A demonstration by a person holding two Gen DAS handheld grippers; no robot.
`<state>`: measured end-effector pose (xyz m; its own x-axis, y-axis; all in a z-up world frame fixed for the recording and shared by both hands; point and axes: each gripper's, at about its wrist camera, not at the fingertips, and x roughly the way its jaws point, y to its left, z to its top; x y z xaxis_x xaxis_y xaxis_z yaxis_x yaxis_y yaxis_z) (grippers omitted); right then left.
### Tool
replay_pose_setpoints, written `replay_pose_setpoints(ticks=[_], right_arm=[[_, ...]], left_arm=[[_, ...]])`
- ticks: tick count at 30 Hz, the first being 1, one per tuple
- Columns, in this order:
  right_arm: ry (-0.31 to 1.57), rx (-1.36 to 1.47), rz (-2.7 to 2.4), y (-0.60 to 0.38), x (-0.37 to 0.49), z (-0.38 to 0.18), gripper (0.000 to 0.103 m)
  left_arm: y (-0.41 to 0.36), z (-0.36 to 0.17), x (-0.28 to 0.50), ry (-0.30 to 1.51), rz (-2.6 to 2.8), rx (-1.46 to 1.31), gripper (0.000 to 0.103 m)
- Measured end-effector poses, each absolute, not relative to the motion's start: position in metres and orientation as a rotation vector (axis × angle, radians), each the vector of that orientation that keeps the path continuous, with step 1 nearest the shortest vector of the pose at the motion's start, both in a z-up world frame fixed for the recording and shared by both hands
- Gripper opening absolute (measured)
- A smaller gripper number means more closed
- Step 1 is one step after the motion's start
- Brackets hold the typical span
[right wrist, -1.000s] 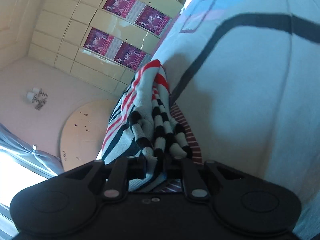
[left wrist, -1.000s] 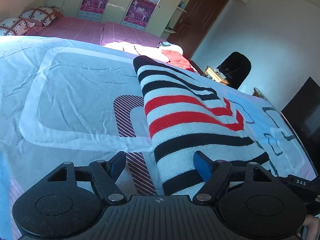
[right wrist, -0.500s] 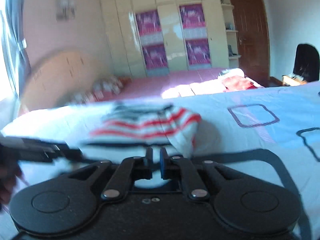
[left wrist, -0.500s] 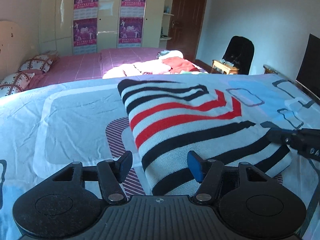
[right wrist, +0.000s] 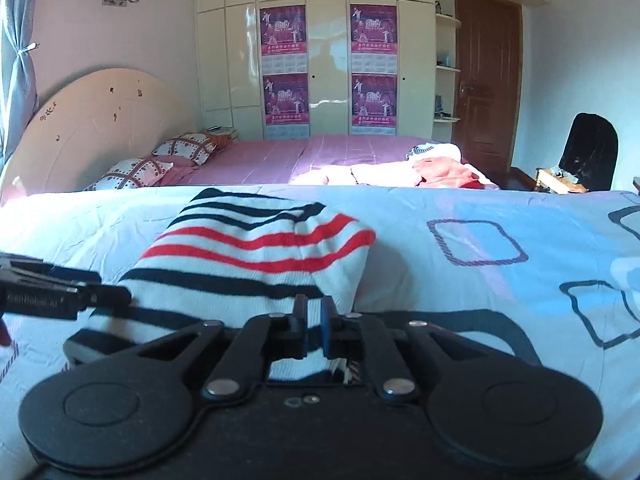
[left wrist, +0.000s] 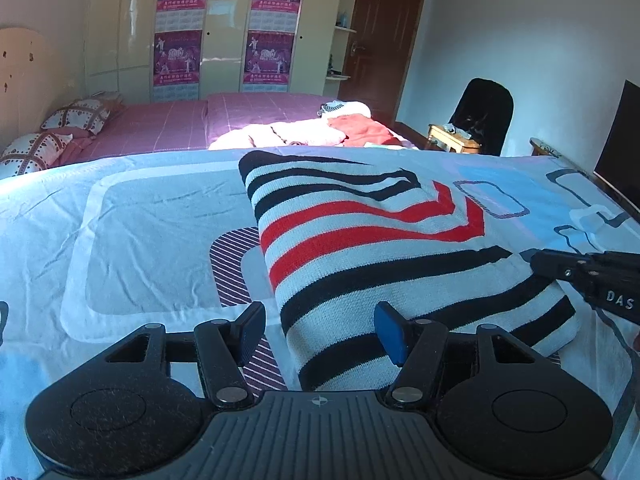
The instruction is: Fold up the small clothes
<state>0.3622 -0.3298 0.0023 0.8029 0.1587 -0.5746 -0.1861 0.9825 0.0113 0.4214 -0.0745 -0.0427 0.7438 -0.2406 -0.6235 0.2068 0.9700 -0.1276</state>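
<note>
We note the left claw angled downward, wide, over the folded striped sweater; the right claw, opening, stays narrow.

**My two handheld grippers, up close**

My left gripper is matte black: two round discs behind the fingers, silver rivets on the linkage arms, a ribbed grey plate between them with a small crosshair mark. Its finger pads are blue. My right gripper has the same black discs, rivets and a blue pad; white "DAS" lettering shows on its side.
</note>
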Motion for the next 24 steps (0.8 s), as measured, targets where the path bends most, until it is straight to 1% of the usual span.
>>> replay_pose_setpoints(ticks=[3,9,11,14,17,19,20,21,23,24], right_arm=[[0.635,-0.067,0.183,-0.329,0.368,-0.008,0.011],[0.664,-0.055,0.196,-0.328,0.375,-0.001,0.011],[0.617,-0.035,0.211,-0.329,0.376,0.011,0.015],[0.584,-0.054,0.208,-0.324,0.39,0.02,0.015],[0.617,-0.023,0.203,-0.324,0.419,0.014,0.014],[0.69,-0.064,0.193,-0.32,0.437,-0.005,0.016],[0.687,-0.081,0.192,-0.32,0.44,-0.011,0.016],[0.683,-0.09,0.194,-0.32,0.441,-0.011,0.016],[0.683,-0.056,0.199,-0.327,0.435,0.002,0.026],[0.659,-0.005,0.2,-0.337,0.429,0.008,0.045]], left_arm=[[-0.077,-0.043,0.423,0.693,-0.248,-0.047,0.061],[-0.071,-0.035,0.426,0.677,-0.251,-0.065,0.061],[-0.066,-0.027,0.43,0.639,-0.254,-0.09,0.061],[-0.067,-0.015,0.45,0.618,-0.253,-0.077,0.061],[-0.076,-0.017,0.477,0.663,-0.26,-0.039,0.061],[-0.084,-0.033,0.496,0.762,-0.261,0.006,0.061],[-0.086,-0.042,0.501,0.788,-0.274,0.012,0.061],[-0.084,-0.044,0.501,0.785,-0.275,-0.007,0.064],[-0.078,-0.036,0.496,0.773,-0.274,-0.032,0.064],[-0.071,-0.032,0.491,0.76,-0.283,-0.069,0.064]])
